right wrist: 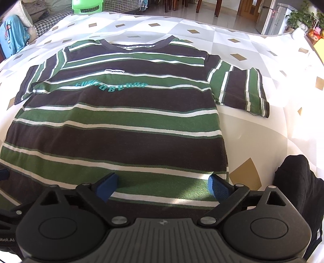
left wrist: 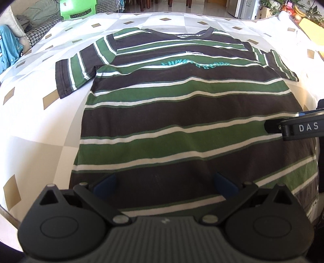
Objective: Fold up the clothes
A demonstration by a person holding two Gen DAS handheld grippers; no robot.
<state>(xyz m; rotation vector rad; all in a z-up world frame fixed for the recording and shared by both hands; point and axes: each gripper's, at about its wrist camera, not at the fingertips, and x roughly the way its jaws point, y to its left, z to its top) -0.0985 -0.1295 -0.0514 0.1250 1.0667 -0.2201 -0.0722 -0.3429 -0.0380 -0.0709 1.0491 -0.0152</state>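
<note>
A T-shirt (left wrist: 182, 113) with brown, green and white stripes lies flat and face up on the patterned table cover, collar at the far end, both short sleeves spread out. Teal lettering crosses its chest. My left gripper (left wrist: 165, 183) hovers over the near hem toward the shirt's left part, its blue pads wide apart with only flat cloth below them. My right gripper (right wrist: 163, 187) stands over the hem by the T-shirt's (right wrist: 121, 125) right edge, its blue pads also spread wide and gripping nothing. Part of the right gripper's black body (left wrist: 295, 127) shows at the right edge of the left wrist view.
The white cover with tan diamonds (right wrist: 253, 60) spreads around the shirt. A dark garment or sleeve (right wrist: 297, 188) sits at the near right. A green plastic chair (left wrist: 79, 9), a sofa and a blue garment (left wrist: 8, 46) stand beyond the far left edge; plants (right wrist: 301, 18) at far right.
</note>
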